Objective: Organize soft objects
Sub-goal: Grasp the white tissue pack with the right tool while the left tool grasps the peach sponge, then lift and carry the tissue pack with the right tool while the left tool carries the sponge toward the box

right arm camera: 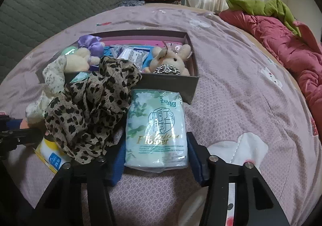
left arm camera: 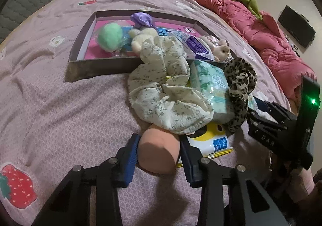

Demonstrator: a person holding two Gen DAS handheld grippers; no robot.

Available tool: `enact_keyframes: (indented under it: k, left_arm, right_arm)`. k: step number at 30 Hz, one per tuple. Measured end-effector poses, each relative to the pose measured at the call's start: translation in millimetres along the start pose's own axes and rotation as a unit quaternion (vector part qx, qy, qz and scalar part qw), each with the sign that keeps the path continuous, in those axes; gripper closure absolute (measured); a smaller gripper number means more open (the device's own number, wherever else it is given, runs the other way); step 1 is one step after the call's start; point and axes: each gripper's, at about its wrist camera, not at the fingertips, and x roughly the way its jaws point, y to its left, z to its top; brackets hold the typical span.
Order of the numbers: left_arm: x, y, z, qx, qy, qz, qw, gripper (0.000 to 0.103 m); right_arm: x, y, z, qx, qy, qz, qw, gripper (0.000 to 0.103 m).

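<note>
A peach-coloured foam cylinder (left arm camera: pixel 159 152) is seen between the blue pads of the left gripper (left arm camera: pixel 158 157); the jaws stand at either side of it, but whether the pads press on it cannot be told. The cylinder lies on the lilac bedspread (left arm camera: pixel 60 105), its far end tucked under a cream floral cloth (left arm camera: pixel 167 93) that is draped over the near wall of the dark cardboard box (left arm camera: pixel 100 64).

The right gripper (right arm camera: pixel 155 157) is held with its jaws open around the near end of a pale green tissue pack (right arm camera: pixel 156 127); a gap is visible at the right pad. The pack lies on the bedspread with its far end against the box wall. A leopard-print scarf (right arm camera: pixel 90 111) is heaped just left of it, partly over a yellow-and-white packet (right arm camera: pixel 51 156).

Inside the box, a plush rabbit (right arm camera: pixel 171 60), a cream plush toy (left arm camera: pixel 140 39), a mint-green ball (left arm camera: pixel 109 37) and a purple satin bow (left arm camera: pixel 141 19) are found.
</note>
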Motion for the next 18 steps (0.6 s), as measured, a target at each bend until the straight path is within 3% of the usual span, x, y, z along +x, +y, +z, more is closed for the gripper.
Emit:
enact_keyframes:
  k: [18]
  left_arm:
    - [-9.9,7.9,-5.6,-0.022,0.003,-0.006,0.9997,0.064]
  right_arm:
    - [-15.9,-31.2,-1.2,0.066,-0.013,-0.022,0.998,0.050]
